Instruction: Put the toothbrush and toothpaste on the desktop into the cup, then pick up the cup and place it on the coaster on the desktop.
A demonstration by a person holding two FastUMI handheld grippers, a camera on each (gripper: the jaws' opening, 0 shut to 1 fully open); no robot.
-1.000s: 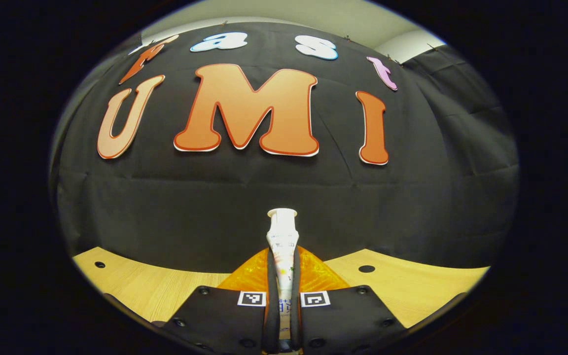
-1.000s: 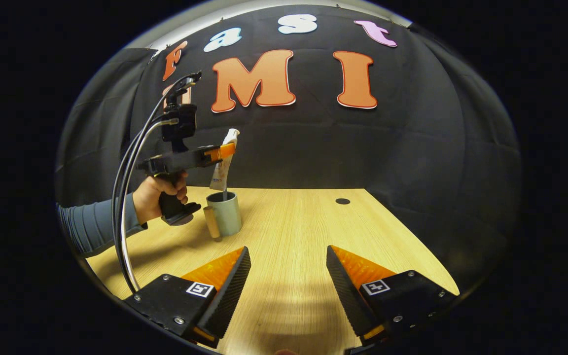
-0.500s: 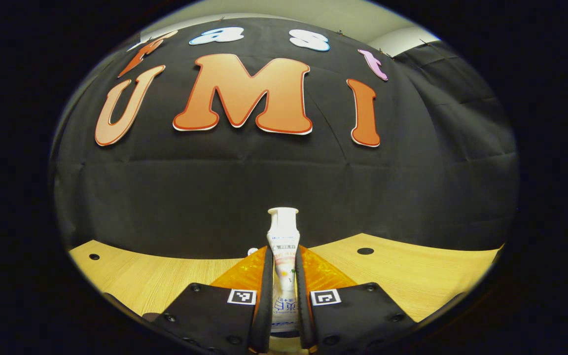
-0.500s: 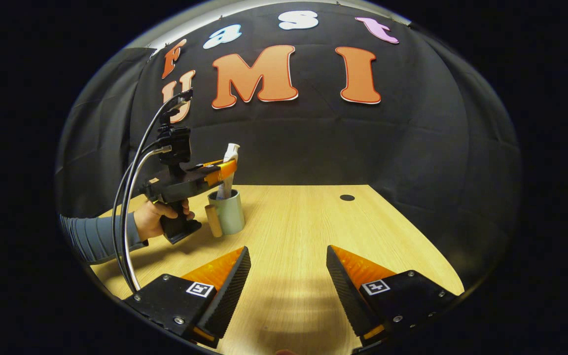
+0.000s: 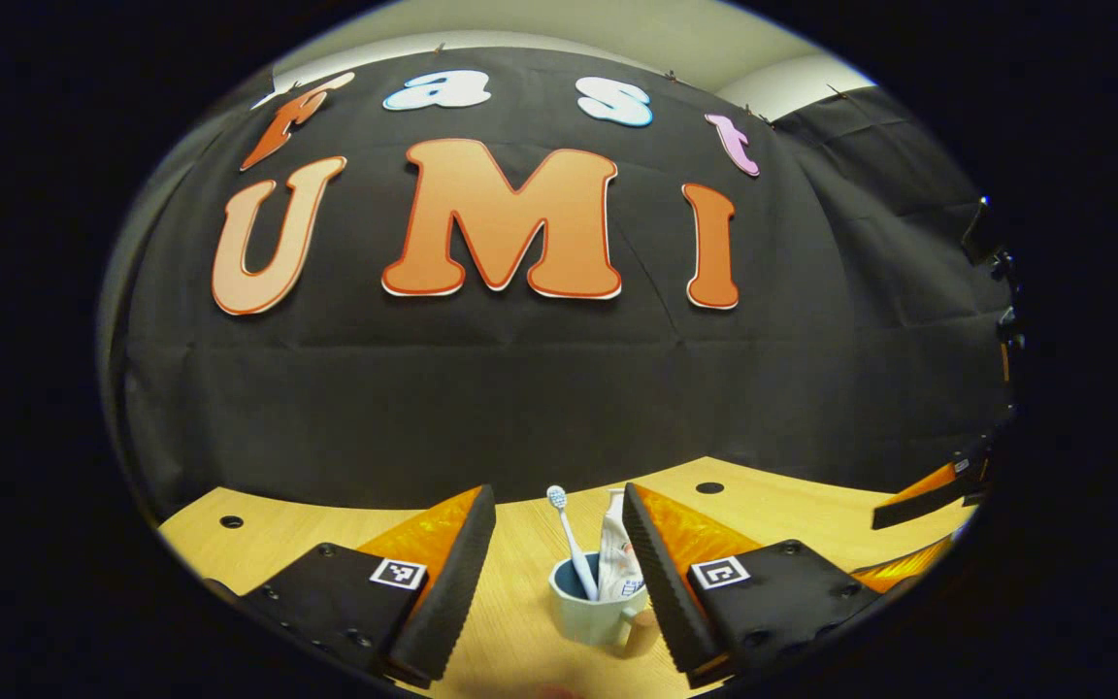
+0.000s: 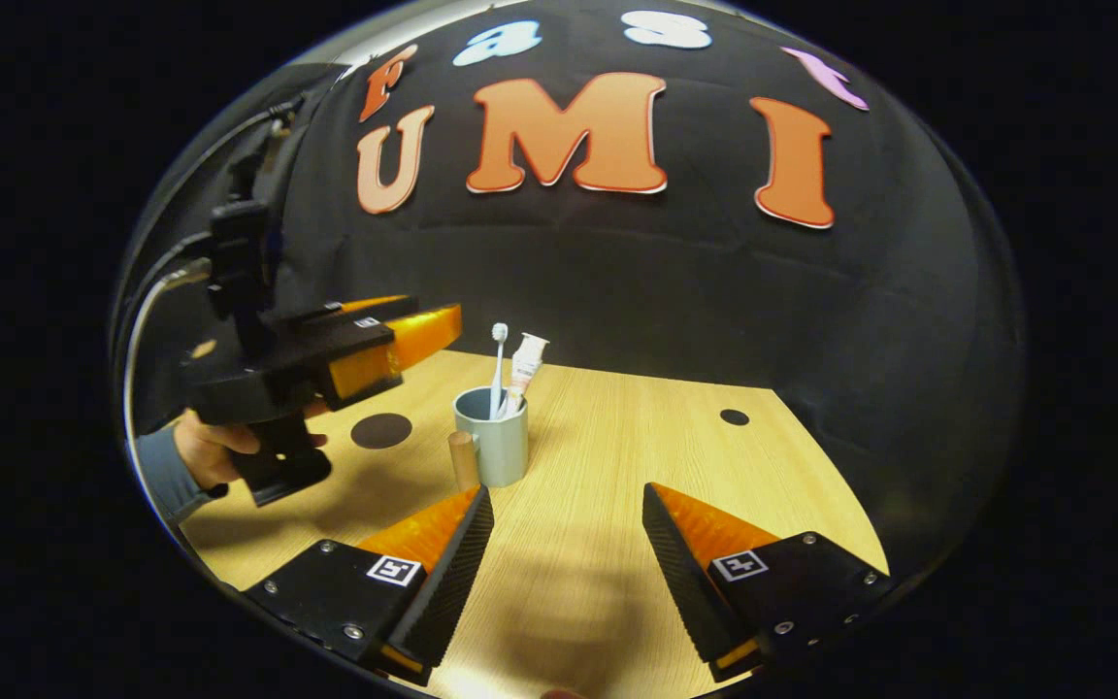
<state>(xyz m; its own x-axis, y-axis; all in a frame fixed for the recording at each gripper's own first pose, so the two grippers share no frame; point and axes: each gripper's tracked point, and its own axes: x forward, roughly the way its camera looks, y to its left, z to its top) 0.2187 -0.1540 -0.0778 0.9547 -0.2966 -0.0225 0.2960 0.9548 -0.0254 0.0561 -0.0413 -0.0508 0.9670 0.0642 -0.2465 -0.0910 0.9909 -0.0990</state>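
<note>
A pale blue-grey cup [image 6: 496, 447] with a wooden handle [image 6: 463, 460] stands on the wooden desktop [image 6: 608, 466]. A white toothbrush [image 6: 498, 361] and a toothpaste tube [image 6: 524, 361] stand upright in it. In the left gripper view the cup [image 5: 590, 614] sits low between my open fingers, holding the toothbrush [image 5: 569, 544] and the tube [image 5: 618, 561]. My left gripper [image 5: 557, 507] holds nothing. From the right gripper view, the left gripper [image 6: 438, 325] hovers up and left of the cup. My right gripper [image 6: 567, 497] is open and short of the cup.
A dark round coaster [image 6: 381, 430] lies on the desktop left of the cup, under the left gripper. A hand [image 6: 210, 449] with a grey sleeve holds that gripper. A small round hole [image 6: 734, 417] marks the table's far right. The right gripper [image 5: 928, 488] shows at the far right edge.
My left gripper has let go of the toothpaste tube, which now stands in the cup, and has opened and drawn back from it. The right gripper stayed open and shifted slightly.
</note>
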